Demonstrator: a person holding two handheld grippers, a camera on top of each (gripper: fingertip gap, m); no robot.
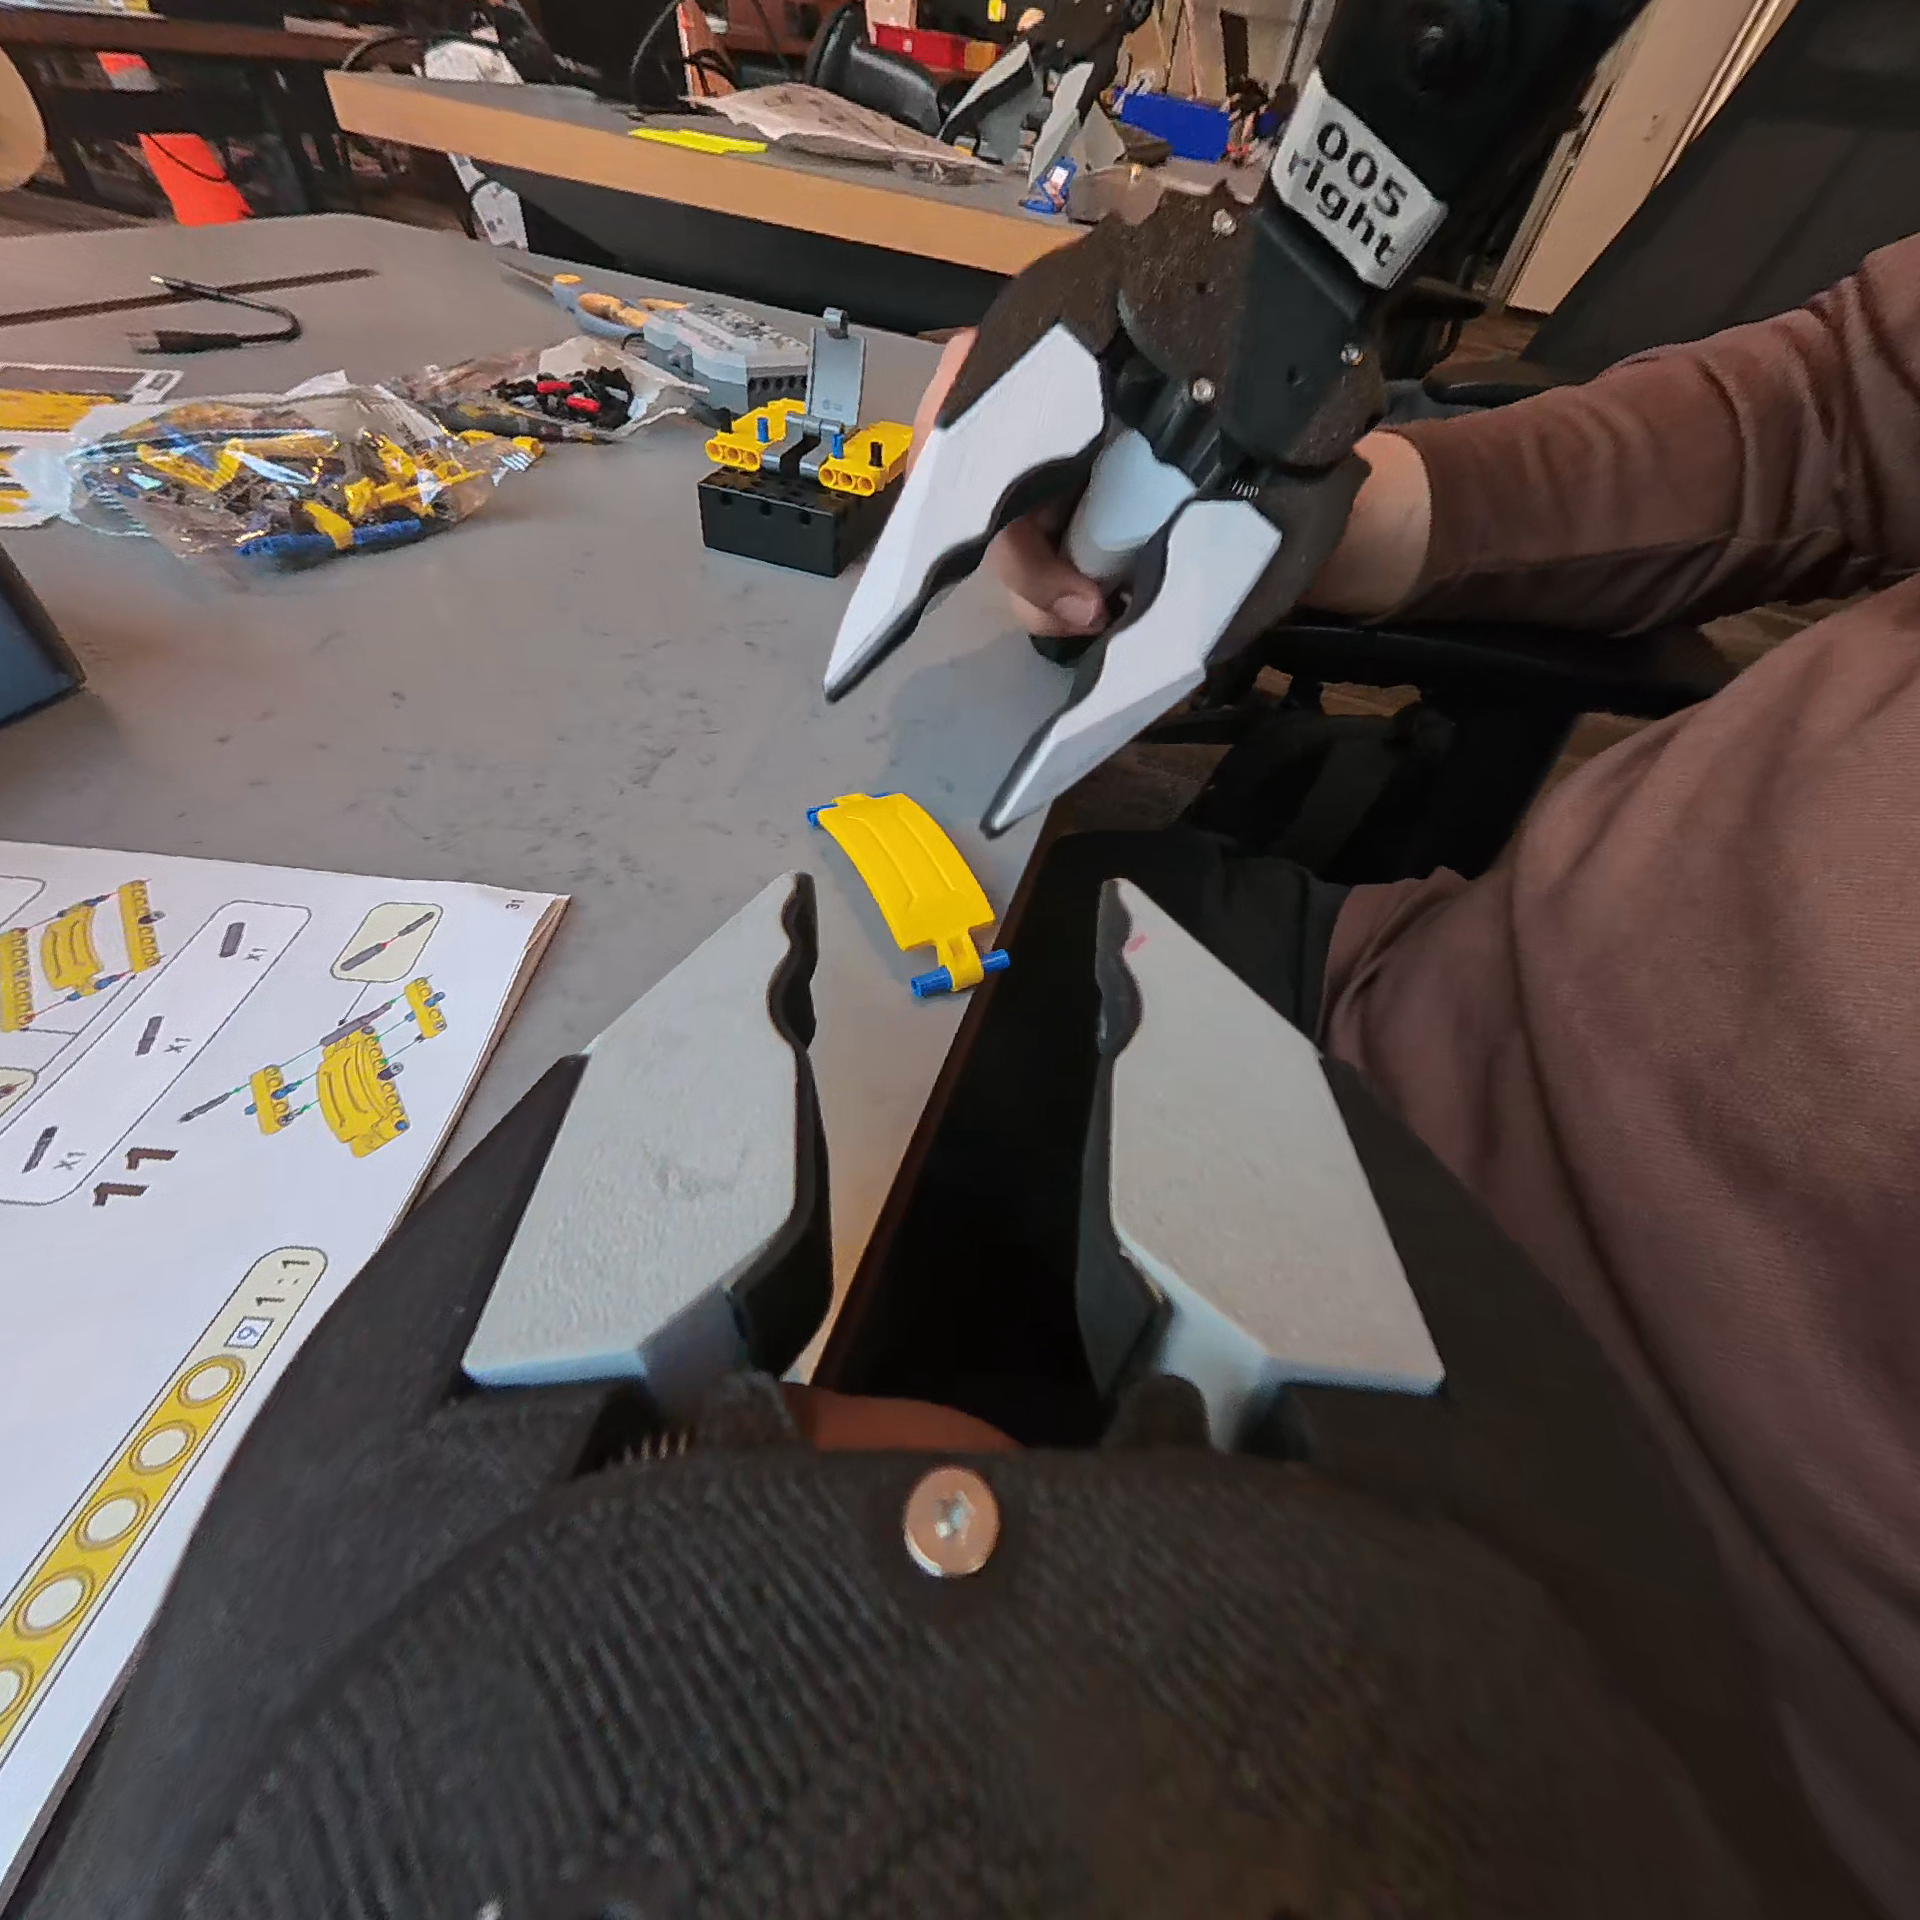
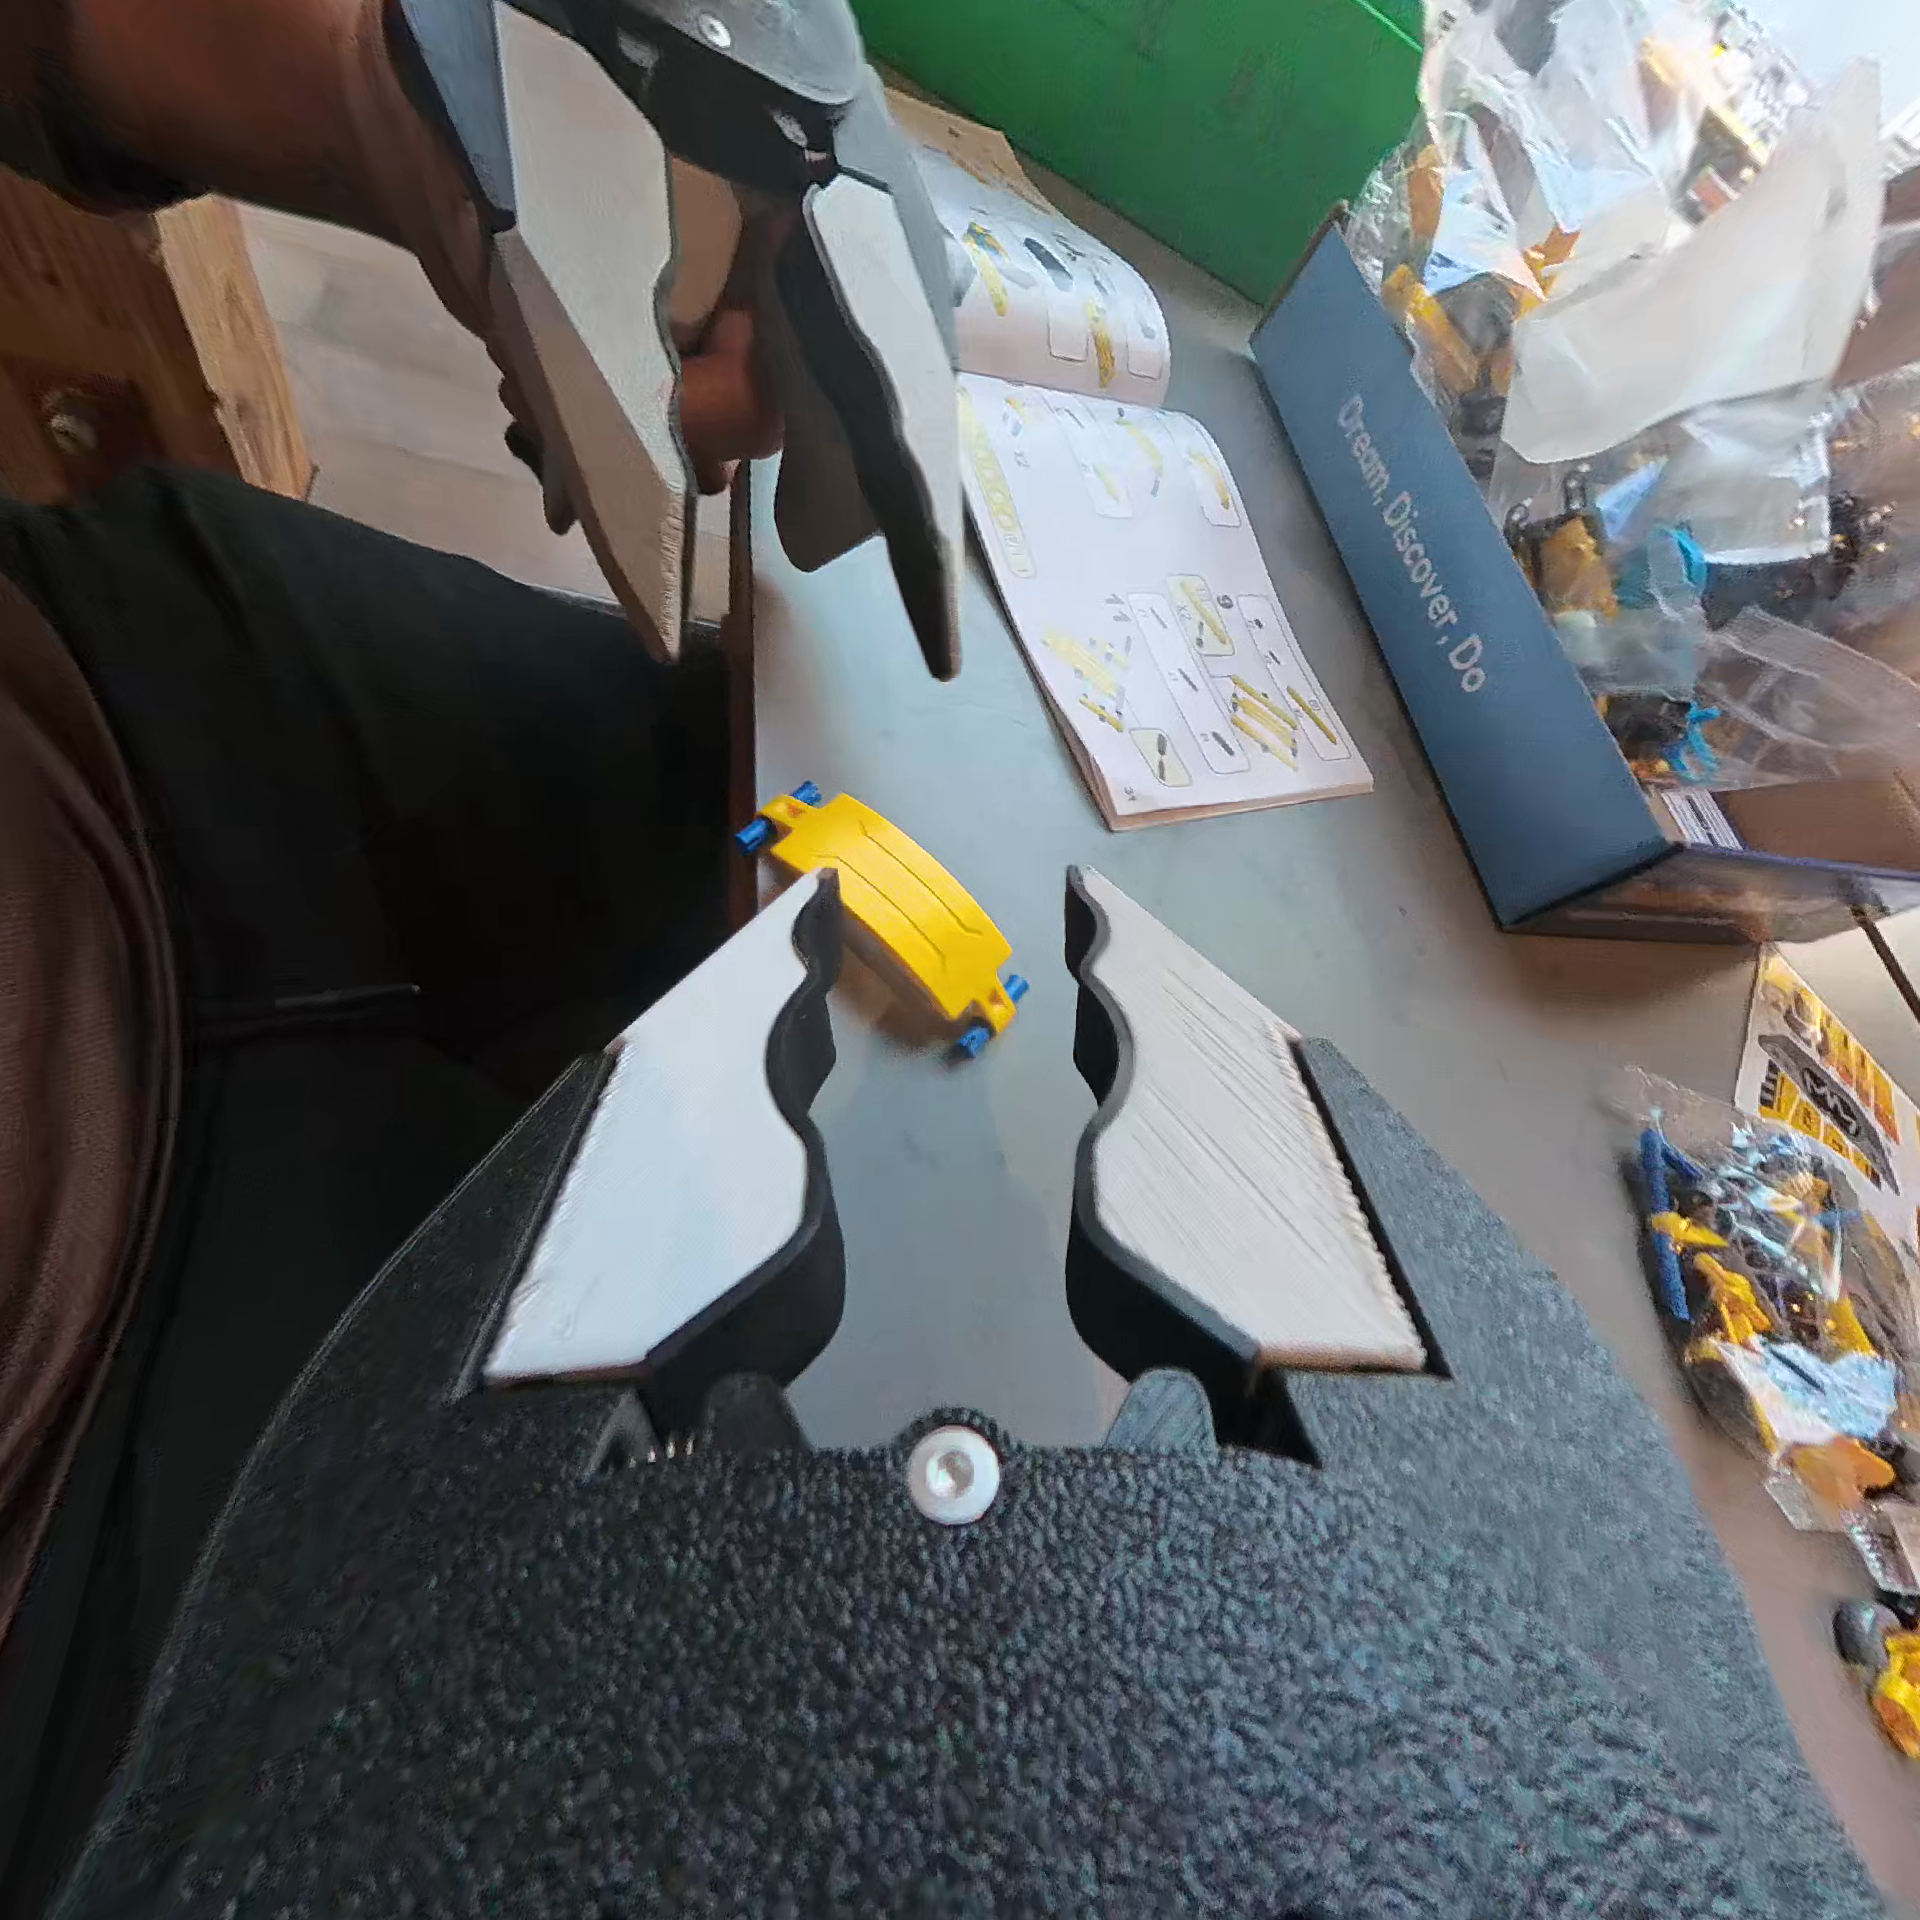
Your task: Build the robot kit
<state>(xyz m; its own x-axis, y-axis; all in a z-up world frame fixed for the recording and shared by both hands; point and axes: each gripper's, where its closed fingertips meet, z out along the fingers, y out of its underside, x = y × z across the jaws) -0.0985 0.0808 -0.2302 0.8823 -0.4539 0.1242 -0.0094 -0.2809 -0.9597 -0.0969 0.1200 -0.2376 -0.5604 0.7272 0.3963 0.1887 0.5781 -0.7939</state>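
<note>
Both tools hang empty with jaws spread: the left gripper (image 1: 956,904) and the right gripper (image 2: 951,883) hover over a curved yellow panel (image 1: 909,878) with blue pins (image 1: 958,971), which lies on the grey table (image 1: 520,675) right at its near edge. From the right gripper's view the panel sits at about 11 o'clock, beside its left finger. An instruction booklet (image 1: 208,1091) lies at 9 o'clock. A nudge could tip the panel off the edge.
</note>
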